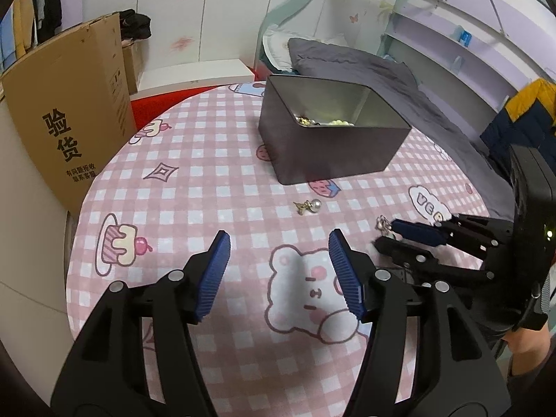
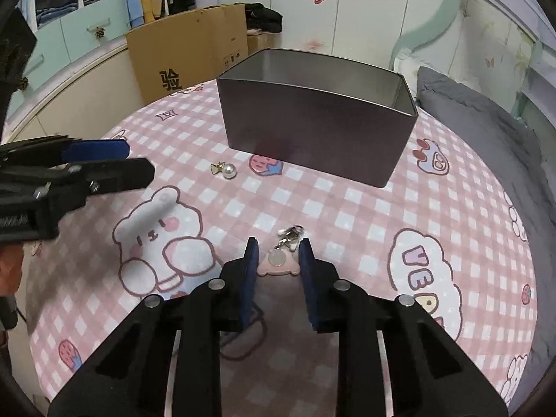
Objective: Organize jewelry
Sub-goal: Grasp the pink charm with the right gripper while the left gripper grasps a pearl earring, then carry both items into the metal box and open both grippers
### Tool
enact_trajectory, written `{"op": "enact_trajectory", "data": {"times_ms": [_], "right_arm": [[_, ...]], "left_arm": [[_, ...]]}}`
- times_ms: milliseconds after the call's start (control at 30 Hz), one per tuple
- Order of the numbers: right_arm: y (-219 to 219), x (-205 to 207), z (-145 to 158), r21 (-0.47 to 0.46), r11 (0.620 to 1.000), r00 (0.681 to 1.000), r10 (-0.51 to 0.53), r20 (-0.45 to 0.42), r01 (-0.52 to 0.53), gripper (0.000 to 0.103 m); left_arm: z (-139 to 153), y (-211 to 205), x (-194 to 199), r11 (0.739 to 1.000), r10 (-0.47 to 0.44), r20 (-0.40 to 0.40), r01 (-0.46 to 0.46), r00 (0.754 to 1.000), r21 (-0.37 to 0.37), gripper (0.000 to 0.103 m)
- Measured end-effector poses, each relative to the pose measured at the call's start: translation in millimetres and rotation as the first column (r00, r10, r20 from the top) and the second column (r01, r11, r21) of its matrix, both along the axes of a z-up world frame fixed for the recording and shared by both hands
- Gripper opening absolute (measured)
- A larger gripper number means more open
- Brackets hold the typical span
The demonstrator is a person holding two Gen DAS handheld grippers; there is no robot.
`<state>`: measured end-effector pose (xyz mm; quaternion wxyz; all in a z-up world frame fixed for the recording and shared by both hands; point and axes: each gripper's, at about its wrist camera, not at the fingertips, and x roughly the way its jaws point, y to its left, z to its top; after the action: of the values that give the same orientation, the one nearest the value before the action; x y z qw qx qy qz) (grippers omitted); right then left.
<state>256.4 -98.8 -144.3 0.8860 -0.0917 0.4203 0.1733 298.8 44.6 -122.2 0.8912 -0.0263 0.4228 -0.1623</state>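
Observation:
A dark metal tin (image 1: 333,146) stands open on the pink checked tablecloth (image 1: 194,208), with gold and pearl jewelry inside (image 1: 323,121). It also shows in the right wrist view (image 2: 312,139). A pearl charm with a gold clasp (image 1: 308,206) lies in front of the tin, also seen from the right wrist (image 2: 225,170). A pink charm with a silver clasp (image 2: 279,260) lies between the fingertips of my right gripper (image 2: 278,248), which is open around it. My left gripper (image 1: 278,243) is open and empty above the cloth.
A cardboard box (image 1: 69,111) stands at the table's left edge. A bed with grey bedding (image 1: 365,66) lies behind the table. My right gripper's fingers (image 1: 410,239) show low at the right in the left wrist view.

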Motion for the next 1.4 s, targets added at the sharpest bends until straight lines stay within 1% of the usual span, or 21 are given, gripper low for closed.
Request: {"op": "enact_trajectory", "data": {"times_ms": [33,100,233,367,433,533,667,733,767,800,867,933,967,1000,1033,1100,1300,1400], "right_arm": [[-2.8,-0.2,0.6,-0.010,1.000,1.000,-0.002,0.005,0.002,0.022],[-10.8,-1.6,1.2,0.003,1.000,1.000,-0.008,0.003,0.008,0.022],[-26.3,1.3,8.6,0.079,0.997,1.000,-0.022,-0.003,0.022,0.022],[-30.8,5.5,17.2,0.116,0.993,1.000,-0.026,0.006,0.025,0.022],[-31.8,9.0,21.2,0.131,0.991,1.000,-0.024,0.008,0.023,0.022],[-35.5,14.2,25.0,0.157,0.987,1.000,-0.022,0.008,0.020,0.022],[-38.9,20.2,26.7,0.177,0.984,1.000,-0.020,0.003,0.019,0.022],[-40.9,22.1,26.4,0.184,0.983,1.000,-0.019,0.000,0.018,0.022],[-41.8,22.8,26.7,0.188,0.982,1.000,-0.018,-0.001,0.018,0.022],[-42.3,22.7,27.2,0.190,0.982,1.000,-0.017,-0.002,0.017,0.022],[-44.1,23.5,27.8,0.192,0.981,1.000,-0.016,-0.004,0.016,0.022],[-46.7,22.3,27.9,0.196,0.981,1.000,-0.016,-0.005,0.017,0.022],[-48.4,22.4,28.6,0.201,0.980,1.000,-0.015,-0.007,0.016,0.022],[-48.6,22.1,29.2,0.204,0.979,1.000,-0.016,-0.008,0.017,0.022],[-49.1,22.3,29.9,0.205,0.979,1.000,-0.015,-0.008,0.016,0.022],[-48.6,21.4,32.0,0.209,0.978,1.000,-0.013,-0.007,0.014,0.022],[-49.1,17.6,45.2,0.223,0.975,1.000,-0.001,0.011,-0.001,0.022],[-50.9,16.9,54.2,0.236,0.972,1.000,0.003,0.022,-0.009,0.022]], "left_arm": [[-0.5,0.8,1.8,1.000,0.003,-0.003,-0.003,1.000,-0.004,0.059],[-2.1,1.1,7.2,1.000,0.011,-0.015,-0.011,1.000,-0.016,0.059],[-6.9,-5.4,19.6,0.999,0.016,-0.045,-0.017,0.999,-0.032,0.059],[-12.8,-14.9,33.0,1.000,0.016,-0.075,-0.018,0.997,-0.025,0.059],[-16.9,-20.4,42.5,1.000,0.009,-0.103,-0.011,0.995,-0.021,0.059],[-22.4,-27.7,53.9,1.000,0.015,-0.132,-0.015,0.991,0.001,0.059],[-23.5,-38.0,61.1,0.999,0.017,-0.124,-0.011,0.992,0.048,0.059],[-24.5,-44.3,62.1,0.996,0.018,-0.116,-0.008,0.993,0.086,0.059],[-24.9,-46.3,62.0,0.995,0.014,-0.111,-0.003,0.994,0.101,0.057],[-25.2,-49.9,61.3,0.993,0.005,-0.105,0.008,0.995,0.118,0.048],[-25.9,-54.7,58.4,0.987,-0.003,-0.093,0.018,0.996,0.161,0.039],[-25.5,-54.2,57.3,0.987,-0.010,-0.099,0.026,0.995,0.158,0.035],[-25.4,-53.2,57.8,0.987,-0.009,-0.102,0.025,0.995,0.158,0.030],[-24.6,-52.7,57.8,0.987,-0.011,-0.103,0.027,0.995,0.159,0.023],[-24.2,-52.2,57.2,0.988,-0.014,-0.106,0.030,0.994,0.154,0.021],[-23.1,-52.7,55.9,0.989,-0.018,-0.106,0.033,0.994,0.144,0.018],[-13.8,-50.5,50.4,0.995,-0.054,-0.112,0.062,0.992,0.075,0.017],[-2.4,-47.6,44.9,0.996,-0.082,-0.098,0.084,0.992,0.023,0.017]]}}
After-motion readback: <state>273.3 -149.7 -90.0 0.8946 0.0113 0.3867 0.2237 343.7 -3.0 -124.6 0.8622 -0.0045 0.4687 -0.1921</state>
